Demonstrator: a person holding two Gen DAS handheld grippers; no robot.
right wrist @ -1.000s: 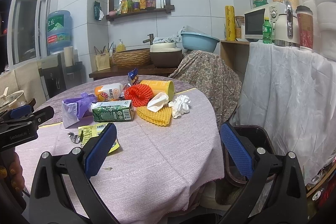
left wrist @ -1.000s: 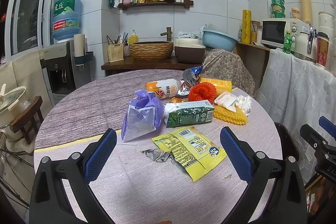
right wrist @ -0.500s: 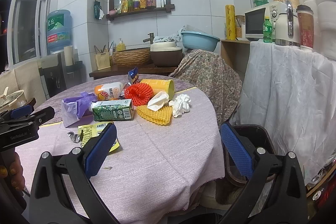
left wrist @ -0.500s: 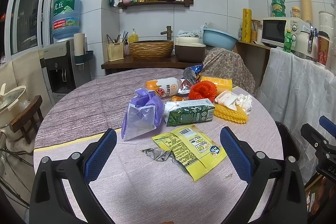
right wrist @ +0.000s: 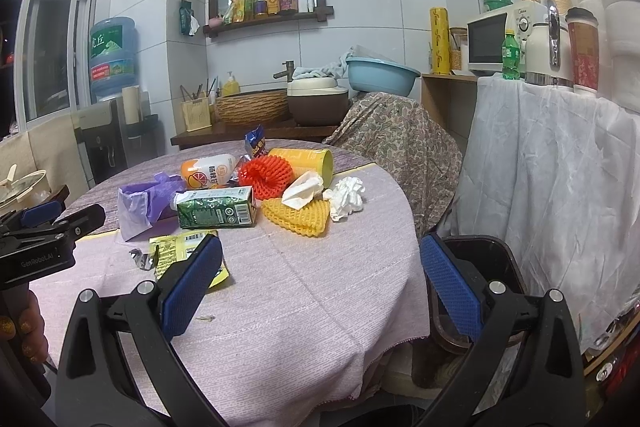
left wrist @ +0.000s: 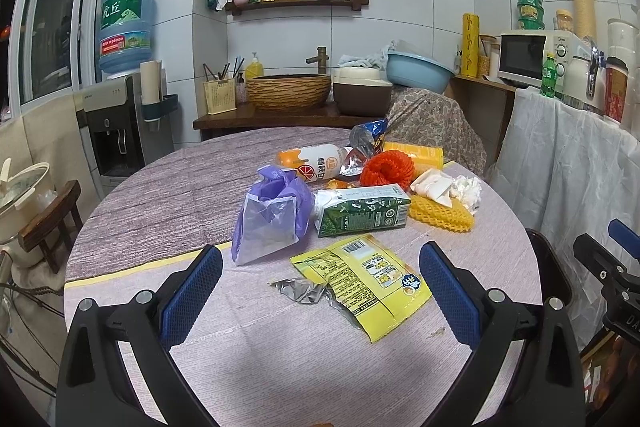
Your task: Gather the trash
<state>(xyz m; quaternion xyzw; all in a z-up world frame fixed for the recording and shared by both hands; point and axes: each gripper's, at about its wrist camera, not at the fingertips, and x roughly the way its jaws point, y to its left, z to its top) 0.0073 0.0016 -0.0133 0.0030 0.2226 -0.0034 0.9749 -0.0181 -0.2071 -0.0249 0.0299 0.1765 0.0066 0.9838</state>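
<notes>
Trash (left wrist: 360,279) lies on the table beneath both wide-open, empty hand-held grippers (left wrist: 320,283) (right wrist: 320,279).

Ahead of the left claw (left wrist: 320,291), between its spread fingers, a flat yellow snack wrapper (left wrist: 362,277) lies on the round cloth-covered bench (left wrist: 160,199). Beyond it lies a green drink carton (left wrist: 362,211), a crumpled purple plastic bag (left wrist: 272,215) to its left, a yellow foam fruit net (left wrist: 440,214) to its right. A dark waste bin (right wrist: 480,259) stands below the bench edge, ahead of the right claw (right wrist: 320,291) on its right side.
</notes>
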